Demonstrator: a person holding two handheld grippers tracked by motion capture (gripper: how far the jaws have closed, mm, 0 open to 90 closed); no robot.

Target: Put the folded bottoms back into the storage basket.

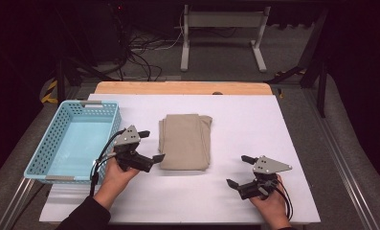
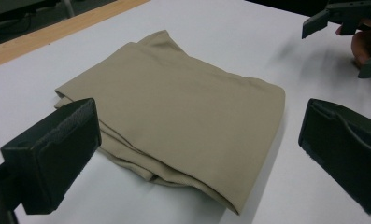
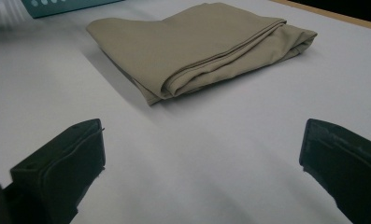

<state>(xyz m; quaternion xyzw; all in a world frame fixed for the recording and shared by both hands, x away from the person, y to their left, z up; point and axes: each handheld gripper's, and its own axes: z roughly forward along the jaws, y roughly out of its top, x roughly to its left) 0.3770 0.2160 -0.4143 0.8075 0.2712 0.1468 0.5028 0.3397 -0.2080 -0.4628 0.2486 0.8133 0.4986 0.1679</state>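
A white tabletop (image 1: pixel 254 201) carries one folded tan cloth (image 1: pixel 185 141) and one light blue plastic basket (image 1: pixel 72 141) with perforated walls. The basket sits just to the outer side of the left gripper (image 1: pixel 150 145), with nothing inside it that can be seen. The cloth lies just ahead of the left gripper, directly in the line of its jaws, with nothing between them; from the right gripper (image 1: pixel 239 170) the cloth lies farther off, ahead and toward the left gripper, across bare white surface. There are two grippers, each held in one of the person's hands, the left hand (image 1: pixel 115 173) and the right hand (image 1: pixel 270 203). The left gripper is released, its jaws spread wide, holding nothing; in the left gripper view the cloth (image 2: pixel 174 112) lies between the two black jaws, one jaw close beside its folded edge, though contact cannot be told. The right gripper is also released, jaws wide apart and grasping nothing; in the right gripper view the cloth (image 3: pixel 197 44) lies well beyond the jaws, its layered folded edge turned toward them. A wooden strip (image 1: pixel 178 87) runs along the far edge of the tabletop, beyond the cloth.
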